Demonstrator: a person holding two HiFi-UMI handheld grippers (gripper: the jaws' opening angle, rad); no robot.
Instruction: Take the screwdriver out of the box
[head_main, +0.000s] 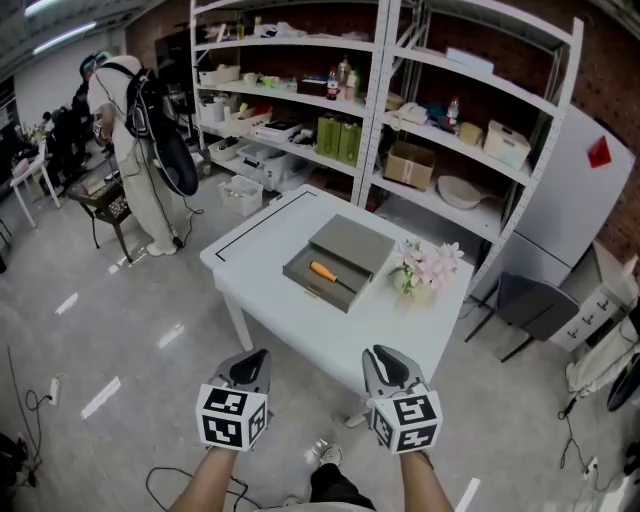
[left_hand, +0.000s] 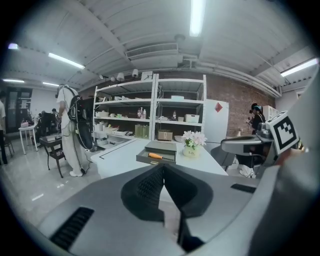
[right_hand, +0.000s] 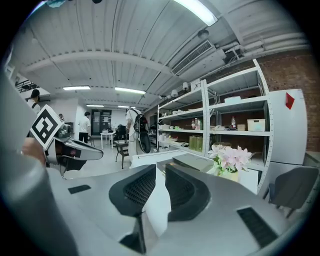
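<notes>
An orange-handled screwdriver (head_main: 324, 271) lies in the open tray of a grey box (head_main: 352, 243) in the middle of a white table (head_main: 268, 250). Both grippers hover short of the table's near edge, well apart from the box. My left gripper (head_main: 254, 360) has its jaws together with nothing in them. My right gripper (head_main: 386, 356) is open by a narrow gap, also with nothing in it. In the left gripper view the box (left_hand: 161, 147) and screwdriver (left_hand: 155, 156) sit straight ahead beyond the shut left gripper (left_hand: 163, 168). The right gripper view shows the right gripper (right_hand: 160, 169) parted, with the box (right_hand: 192, 161) beyond.
A vase of pink flowers (head_main: 425, 268) stands right of the box. Metal shelving (head_main: 380, 110) with boxes and bottles lines the wall behind the table. A person with a backpack (head_main: 140, 150) stands at far left. A grey chair (head_main: 530, 305) is to the right. Cables (head_main: 40, 395) lie on the floor.
</notes>
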